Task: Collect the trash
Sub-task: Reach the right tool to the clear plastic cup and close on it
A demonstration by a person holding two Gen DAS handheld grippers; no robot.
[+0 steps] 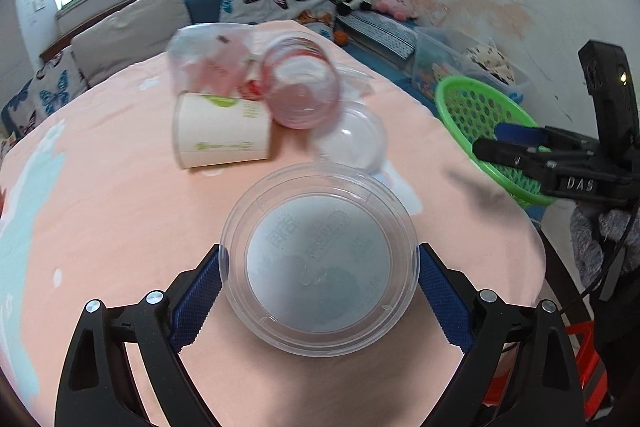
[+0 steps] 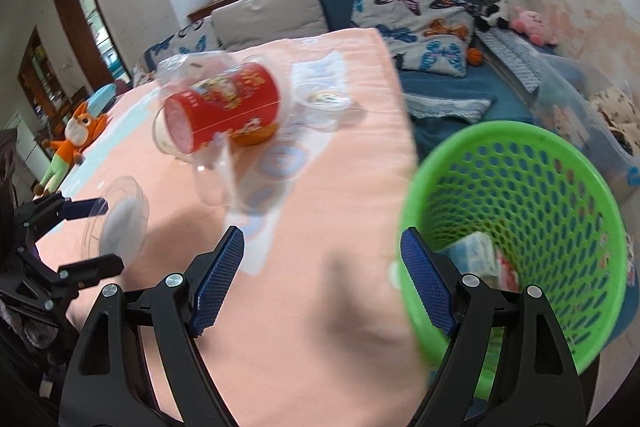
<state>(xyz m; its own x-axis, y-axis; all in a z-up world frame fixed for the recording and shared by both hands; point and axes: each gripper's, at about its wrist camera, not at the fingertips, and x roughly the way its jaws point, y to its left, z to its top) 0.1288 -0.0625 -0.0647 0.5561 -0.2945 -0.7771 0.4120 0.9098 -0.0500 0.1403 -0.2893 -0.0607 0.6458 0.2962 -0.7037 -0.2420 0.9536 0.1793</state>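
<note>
Both left gripper [image 1: 320, 283] pads clamp the clear tub [image 1: 319, 259].

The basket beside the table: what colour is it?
Bright green basket, seen best in the right wrist view.

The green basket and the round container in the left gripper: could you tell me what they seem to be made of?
Green basket: likely moulded plastic, glossy, walls perforated with even holes. Round container: likely clear thin plastic; the cloth shows through its wall, and its base looks frosted.
</note>
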